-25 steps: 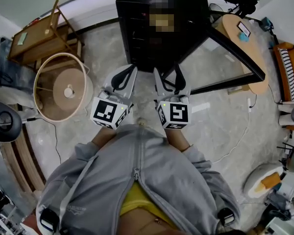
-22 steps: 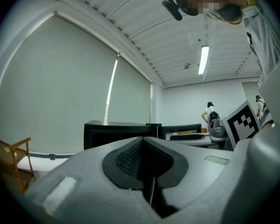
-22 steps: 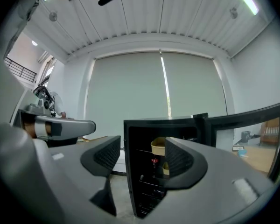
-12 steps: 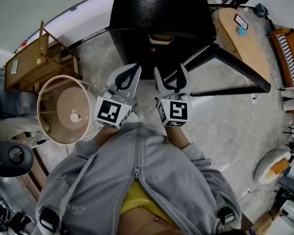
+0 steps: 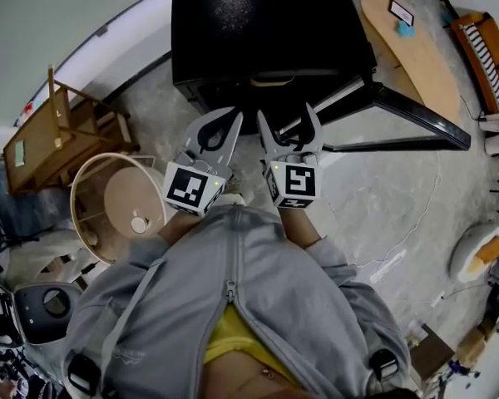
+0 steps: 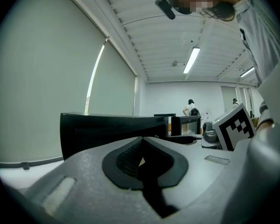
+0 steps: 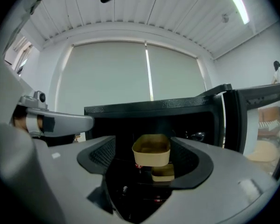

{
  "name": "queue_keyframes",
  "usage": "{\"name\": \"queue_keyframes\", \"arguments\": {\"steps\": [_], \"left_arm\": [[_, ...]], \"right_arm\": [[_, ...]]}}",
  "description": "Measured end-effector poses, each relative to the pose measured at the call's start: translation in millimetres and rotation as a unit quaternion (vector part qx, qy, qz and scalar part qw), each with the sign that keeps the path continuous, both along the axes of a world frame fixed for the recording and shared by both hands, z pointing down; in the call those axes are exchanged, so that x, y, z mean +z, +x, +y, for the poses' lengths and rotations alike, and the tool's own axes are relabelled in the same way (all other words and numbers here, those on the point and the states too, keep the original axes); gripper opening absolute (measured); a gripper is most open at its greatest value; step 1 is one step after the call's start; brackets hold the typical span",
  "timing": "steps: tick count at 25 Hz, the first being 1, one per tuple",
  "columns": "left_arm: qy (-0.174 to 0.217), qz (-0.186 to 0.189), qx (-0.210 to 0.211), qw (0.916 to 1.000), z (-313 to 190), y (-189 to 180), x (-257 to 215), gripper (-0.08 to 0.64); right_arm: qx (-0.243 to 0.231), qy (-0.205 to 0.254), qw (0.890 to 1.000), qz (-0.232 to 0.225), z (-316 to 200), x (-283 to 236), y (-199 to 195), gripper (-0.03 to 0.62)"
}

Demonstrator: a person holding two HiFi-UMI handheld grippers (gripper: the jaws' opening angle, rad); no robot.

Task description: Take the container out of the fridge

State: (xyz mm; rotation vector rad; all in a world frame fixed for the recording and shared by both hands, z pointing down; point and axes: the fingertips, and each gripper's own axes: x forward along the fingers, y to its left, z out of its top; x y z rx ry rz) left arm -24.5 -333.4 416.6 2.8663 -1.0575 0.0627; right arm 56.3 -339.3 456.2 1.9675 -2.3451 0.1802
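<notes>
The left hand-held gripper [image 5: 230, 116], just left of centre, has its jaws closed on nothing. Beside it, the right hand-held gripper [image 5: 286, 115] has just been opening its jaws, which stand apart and empty. Beyond them, at top centre, the tan container [image 7: 151, 149] sits inside the black fridge [image 5: 266, 32].

**Tan container [image 7: 151, 149] upright inside the open black fridge [image 5: 266, 32].**
Your container is a tan, open-topped tub with rounded corners. It stands level in the middle of the fridge's dark interior, facing you. Just below it and slightly to the right you can see a second tub [image 7: 164, 172], similar in colour and shape, on a lower level. The fridge is a plain black box with a speckled top, and its door [image 5: 416, 116] is swung wide open to the right. From your head view, only the container's pale front rim shows under the fridge's top edge.
</notes>
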Motion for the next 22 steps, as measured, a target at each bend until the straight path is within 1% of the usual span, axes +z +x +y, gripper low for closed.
{"name": "queue_keyframes", "arguments": {"steps": [9, 16, 19, 22], "left_arm": [[-0.025, 0.006, 0.002, 0.9997, -24, 9, 20, 0.005], [-0.048, -0.009, -0.006, 0.9988, -30, 12, 39, 0.005], [-0.058, -0.009, -0.017, 0.9982, -37, 10, 45, 0.005], [-0.064, -0.015, -0.025, 0.9975, -41, 10, 53, 0.005]], "right_arm": [[0.001, -0.029, 1.000, 0.007, -32, 29, 6, 0.401], [-0.013, -0.063, 0.998, 0.007, -51, 58, 2, 0.438], [-0.016, -0.065, 0.998, 0.017, -61, 66, 1, 0.459], [-0.016, -0.076, 0.997, 0.016, -68, 81, 4, 0.474]]}}
